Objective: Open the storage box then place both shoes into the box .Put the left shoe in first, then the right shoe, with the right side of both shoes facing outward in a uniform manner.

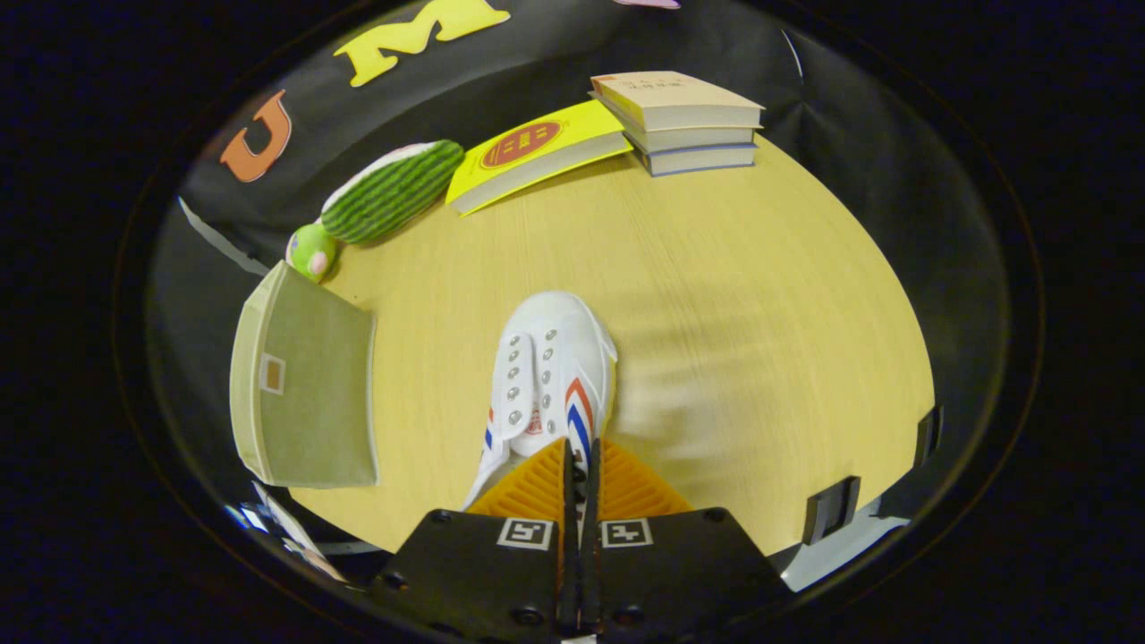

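Shoe pinched at its rear by the gripper, toe pointing away over the table.

White shoe [547,376] with red and blue side stripes and metal eyelets sits between and just ahead of the fingers, its heel end caught in the gripper [580,465], whose two fingers [537,487] are drawn nearly together with only a thin part of the shoe's rear edge between them; its sole seems to be above the wooden table [742,340], though I cannot tell whether it touches. Storage box [304,385], a pale green fabric one with a small label patch, lies to the left of the shoe and apart from it. Beyond them lie a green plush toy [385,192], a yellow book [528,152] and a stack of books [684,121] near the booth's wall.
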### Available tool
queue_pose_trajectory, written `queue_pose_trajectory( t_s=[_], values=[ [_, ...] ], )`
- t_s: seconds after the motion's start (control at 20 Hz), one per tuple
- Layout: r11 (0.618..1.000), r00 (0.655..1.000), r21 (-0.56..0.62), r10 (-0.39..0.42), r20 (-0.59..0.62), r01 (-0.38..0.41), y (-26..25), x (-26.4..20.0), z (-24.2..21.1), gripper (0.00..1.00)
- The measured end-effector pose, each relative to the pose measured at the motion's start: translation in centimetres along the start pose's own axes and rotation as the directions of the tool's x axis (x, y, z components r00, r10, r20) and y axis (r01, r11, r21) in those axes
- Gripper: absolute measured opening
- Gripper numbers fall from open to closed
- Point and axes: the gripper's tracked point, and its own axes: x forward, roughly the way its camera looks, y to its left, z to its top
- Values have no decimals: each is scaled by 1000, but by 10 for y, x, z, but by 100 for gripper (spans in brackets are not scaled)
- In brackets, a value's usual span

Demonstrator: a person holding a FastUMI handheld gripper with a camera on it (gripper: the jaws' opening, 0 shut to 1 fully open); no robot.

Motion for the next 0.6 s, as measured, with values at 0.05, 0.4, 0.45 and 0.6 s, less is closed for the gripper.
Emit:
queue_pose_trajectory(
  t_s=[0.05,0.4,0.45,0.6],
  values=[
    [1000,1000,0,10,6,-10,8,-11,2,6],
    [995,987,-72,80,137,-70,88,-84,16,6],
    [994,985,-57,97,146,-89,98,-87,16,6],
    [986,977,31,158,146,-164,129,-92,16,6]
  ],
)
